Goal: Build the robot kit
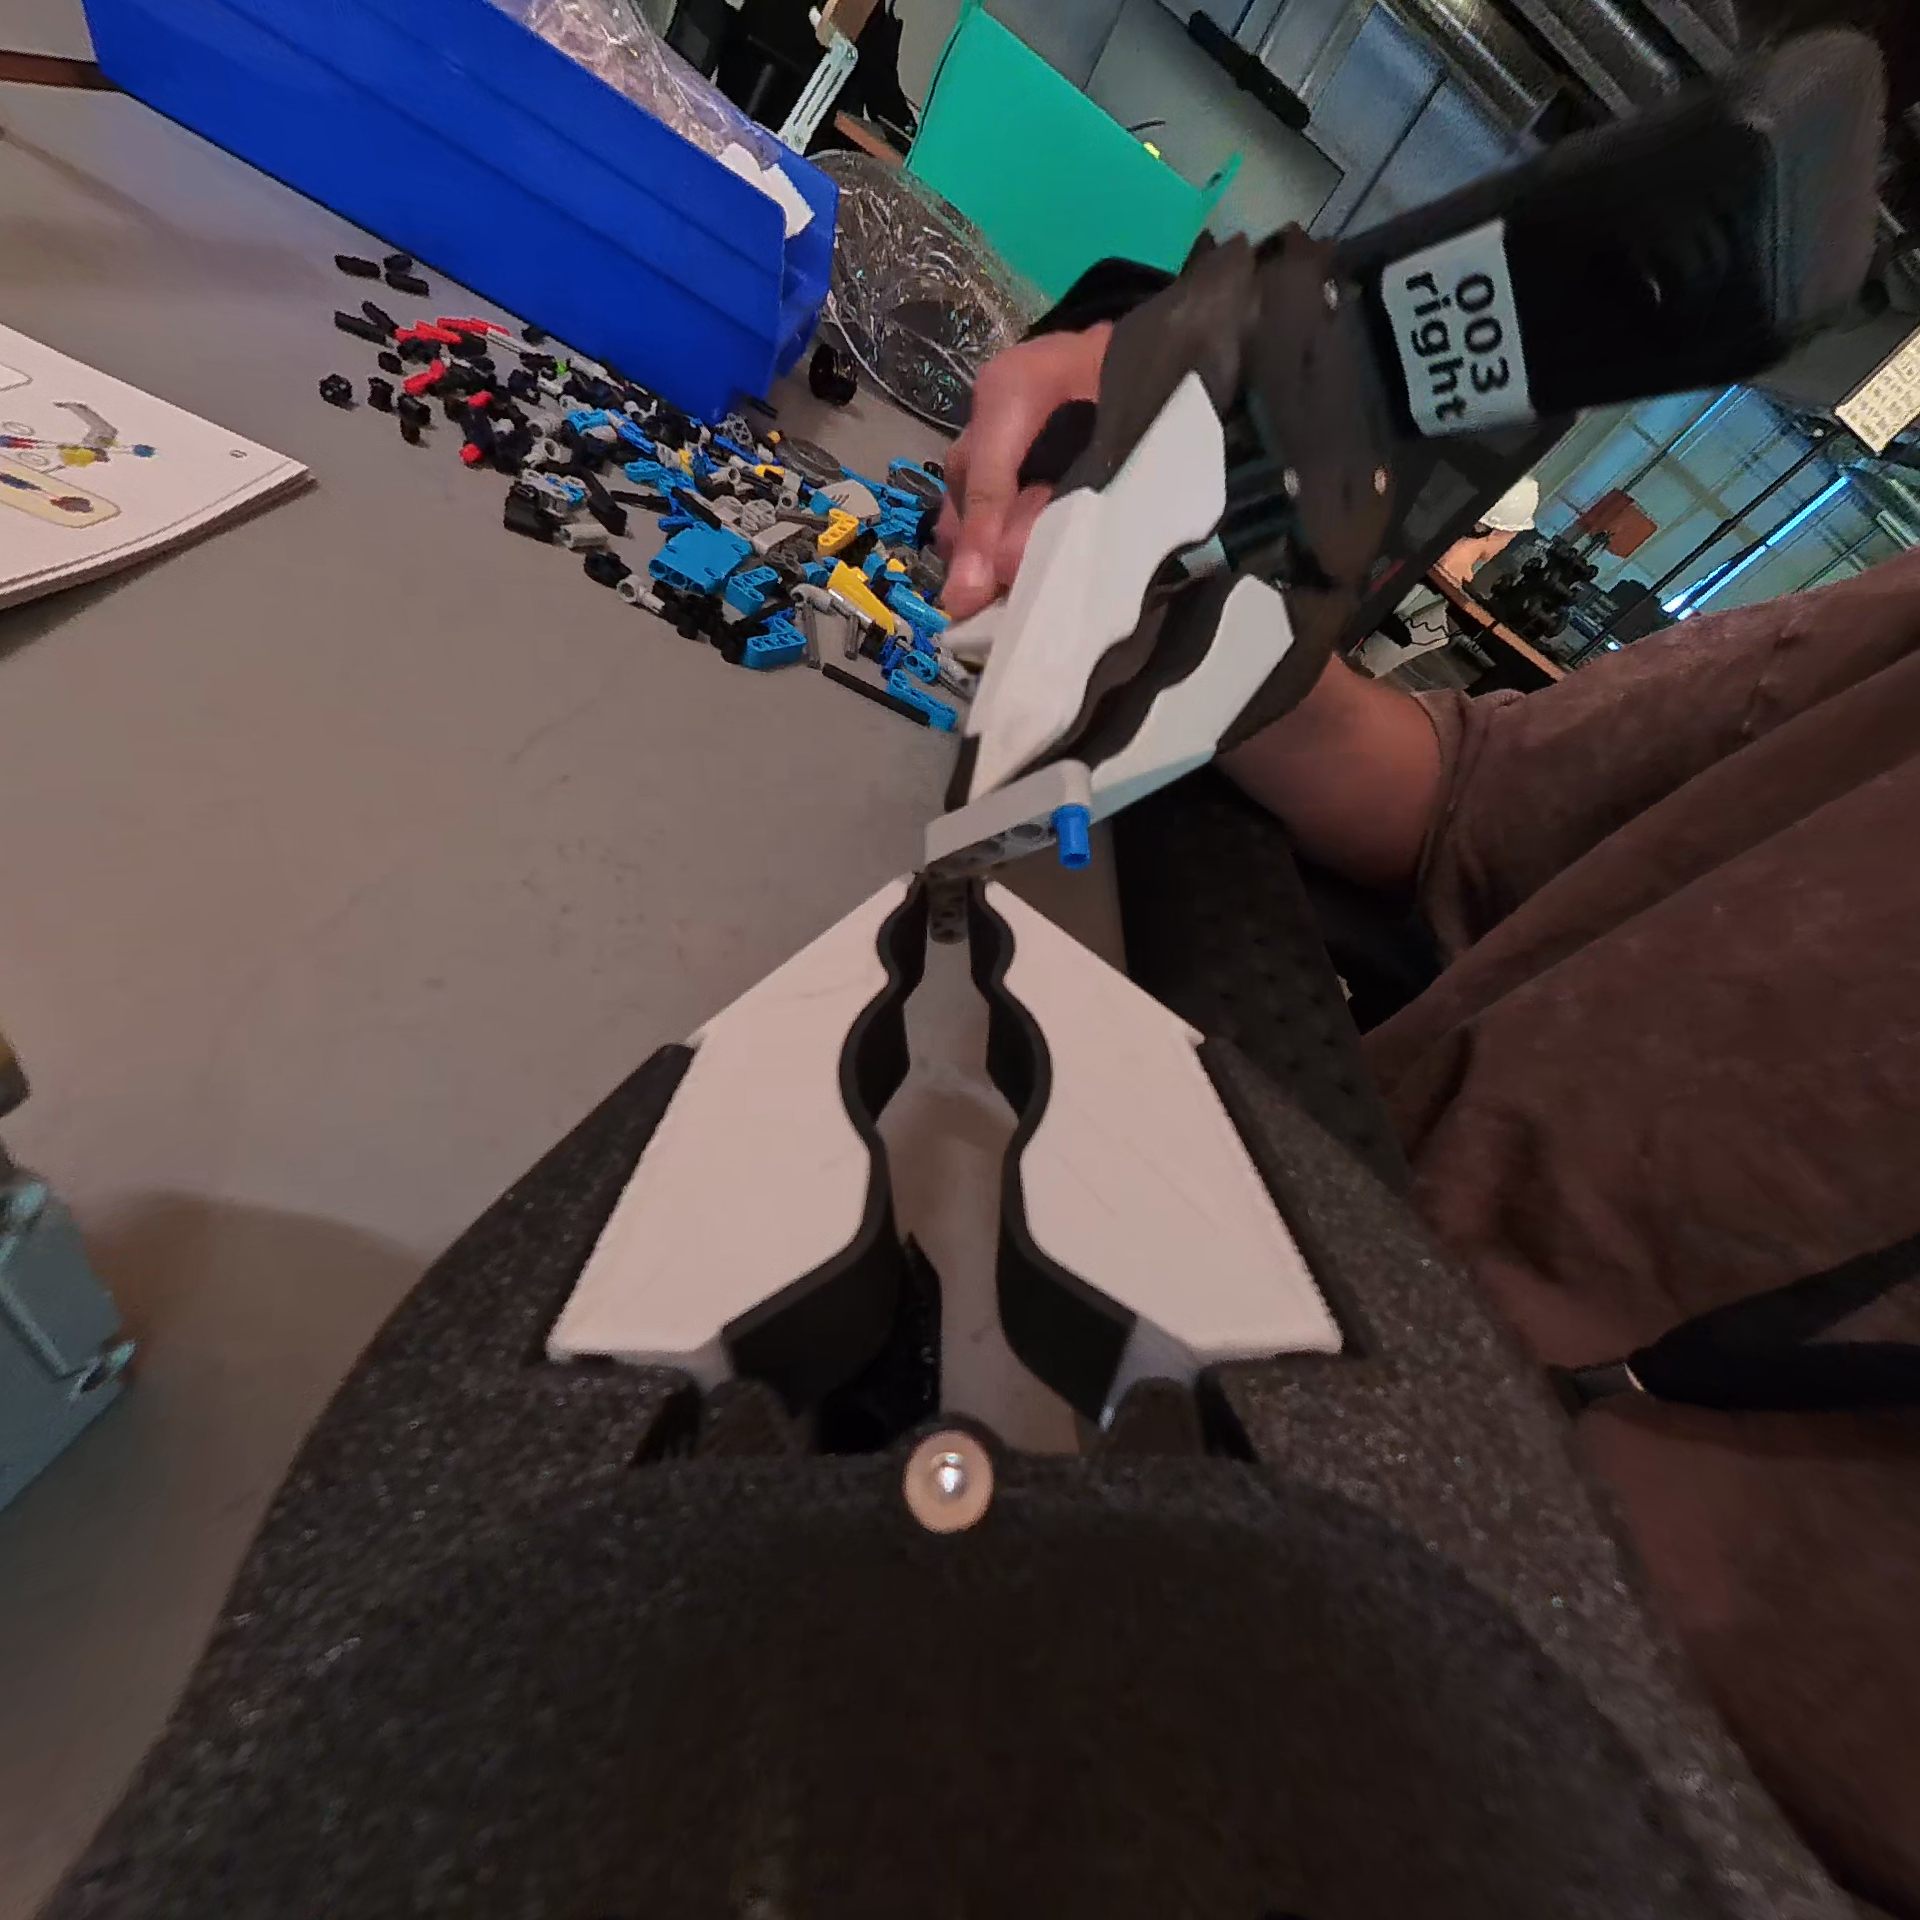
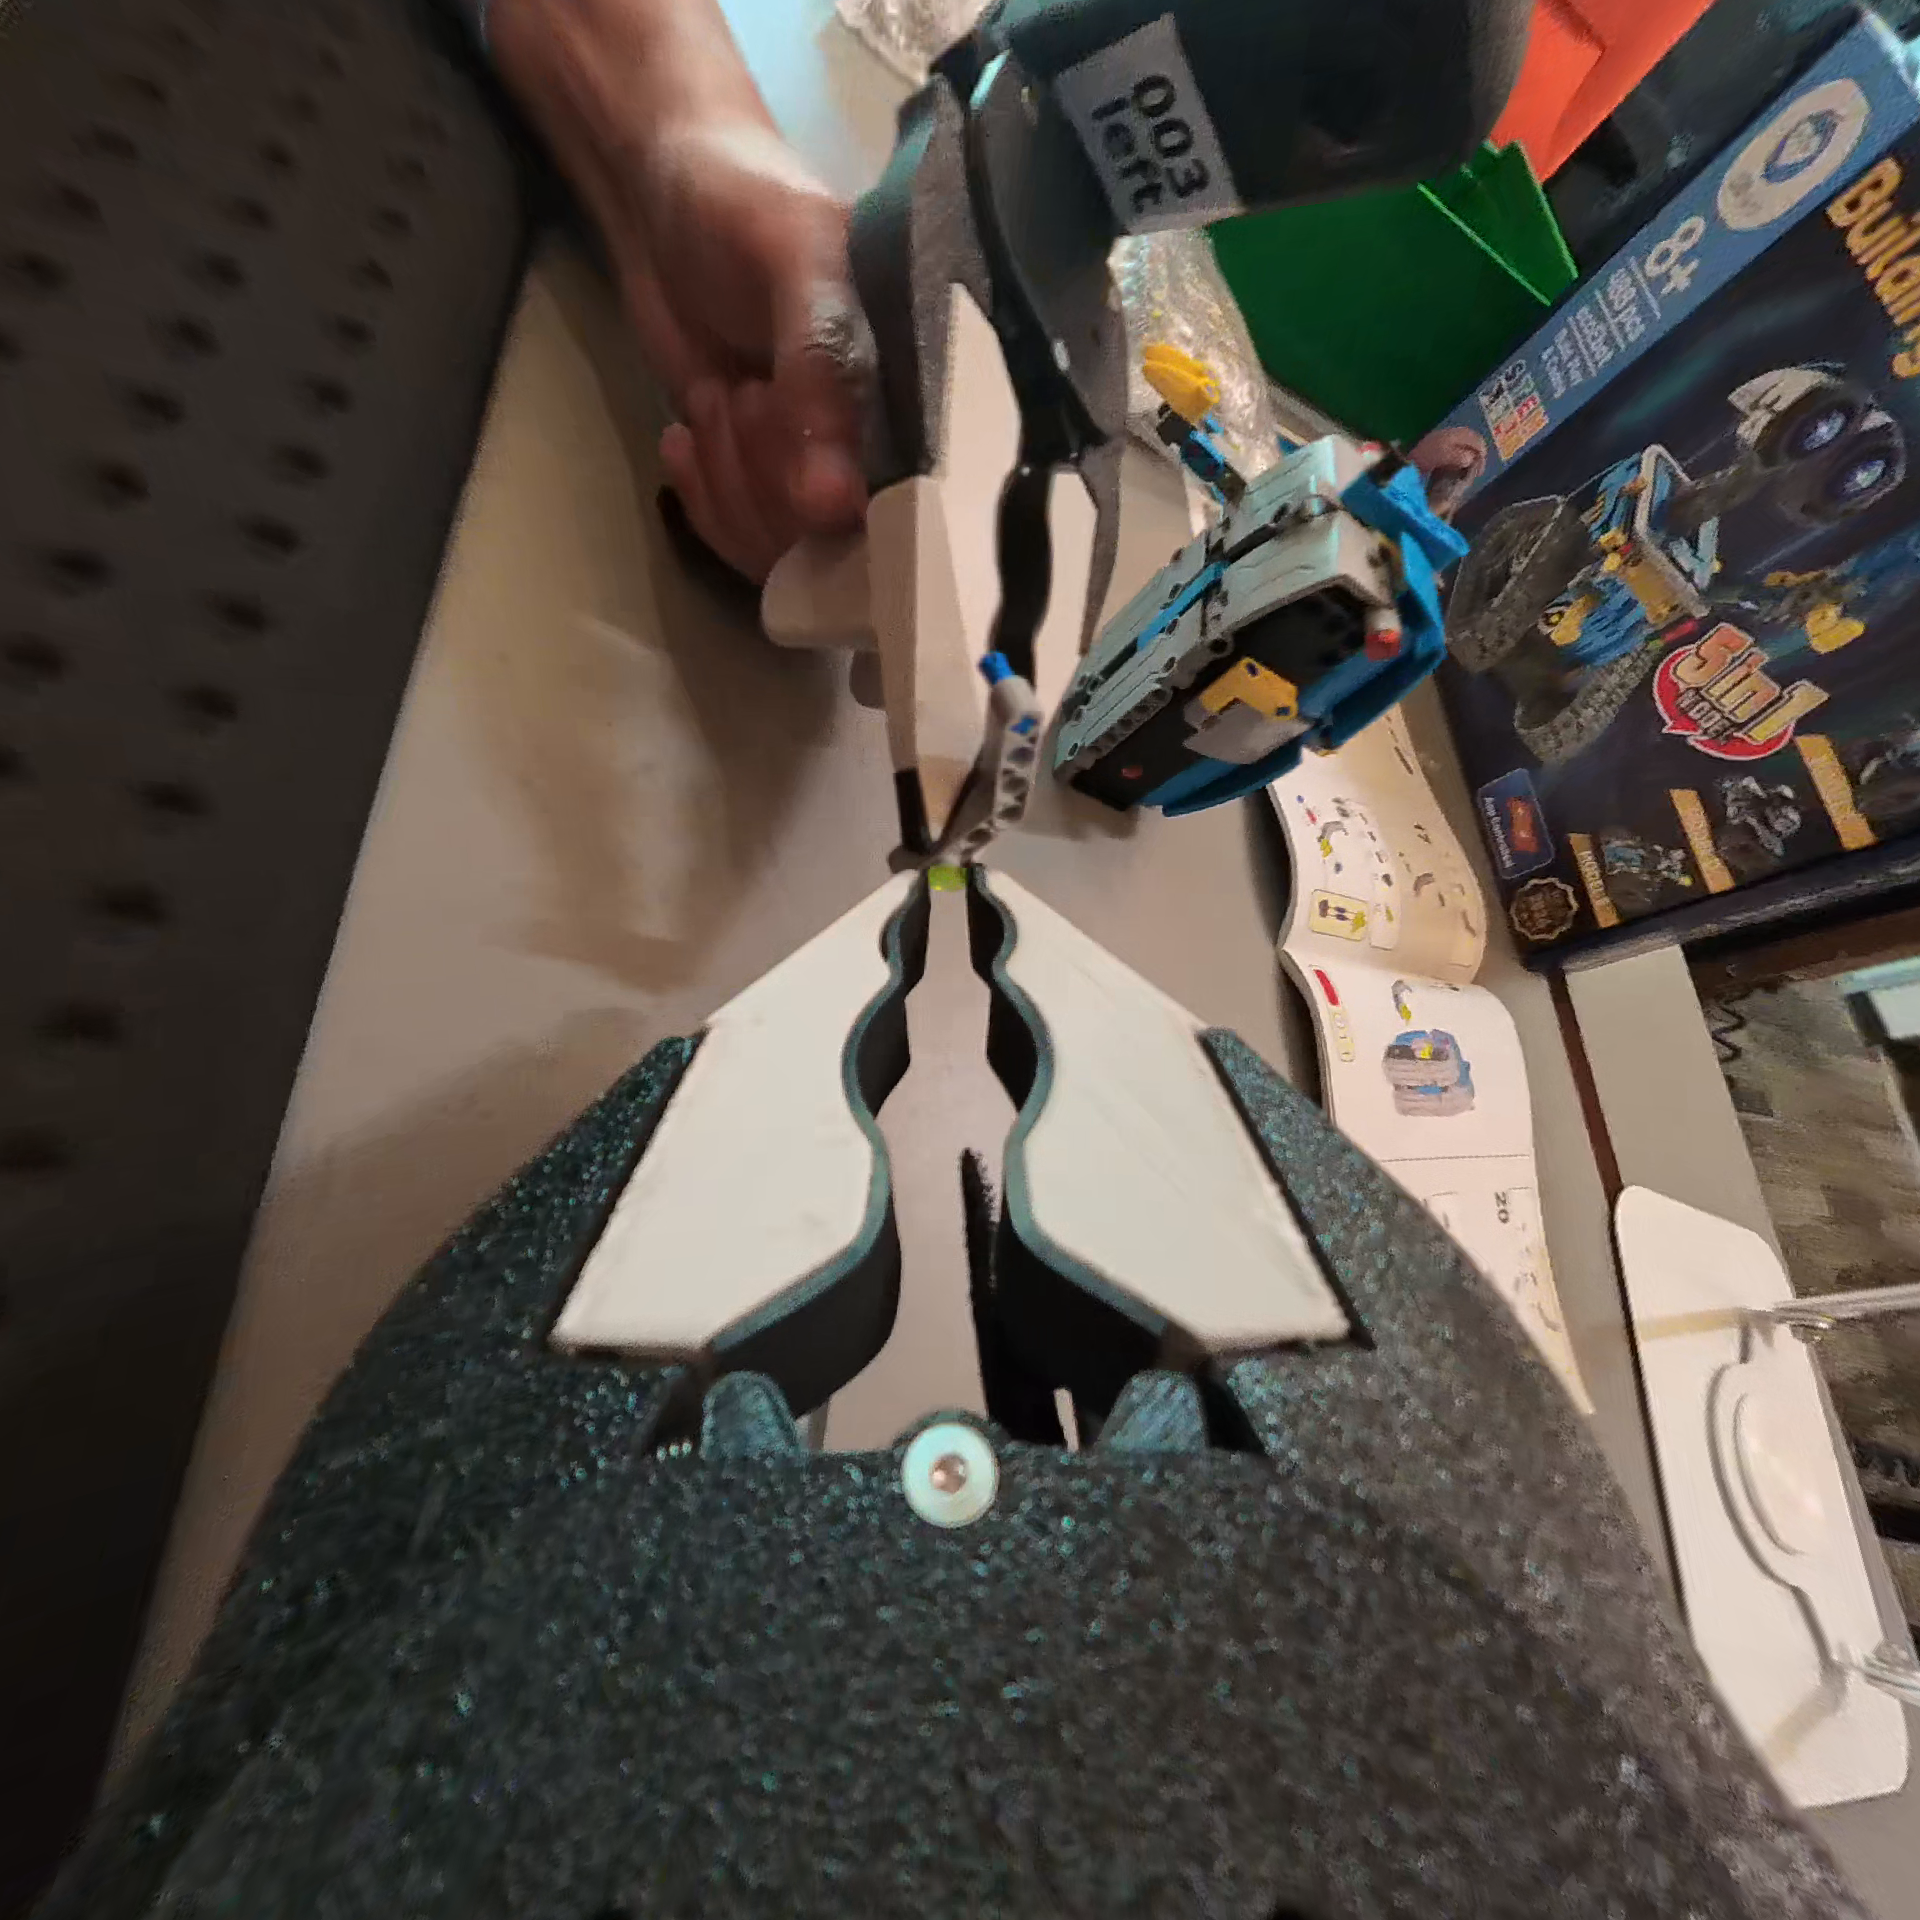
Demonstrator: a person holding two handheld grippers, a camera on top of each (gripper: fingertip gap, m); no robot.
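I see one blue bin point(image 1: 457, 156) at upper left above one loose pile of small bricks point(image 1: 665, 520), and one half-built blue-grey model point(image 2: 1257, 634) at centre right. My left gripper point(image 1: 945, 914) pinches one grey perforated beam point(image 1: 1003, 826) carrying one blue pin point(image 1: 1070, 831). My right gripper point(image 2: 945, 883) pinches one tiny yellow-green piece point(image 2: 945, 878) against that beam.

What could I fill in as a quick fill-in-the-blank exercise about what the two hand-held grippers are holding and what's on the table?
1. The left hand-held gripper is shut on a grey beam with a ____ pin at one end.
2. The small piece pinched by the right hand-held gripper is ____.
3. The pile of loose parts beside the blue bin shows in the ____ wrist view.

Missing words: blue; green; left.
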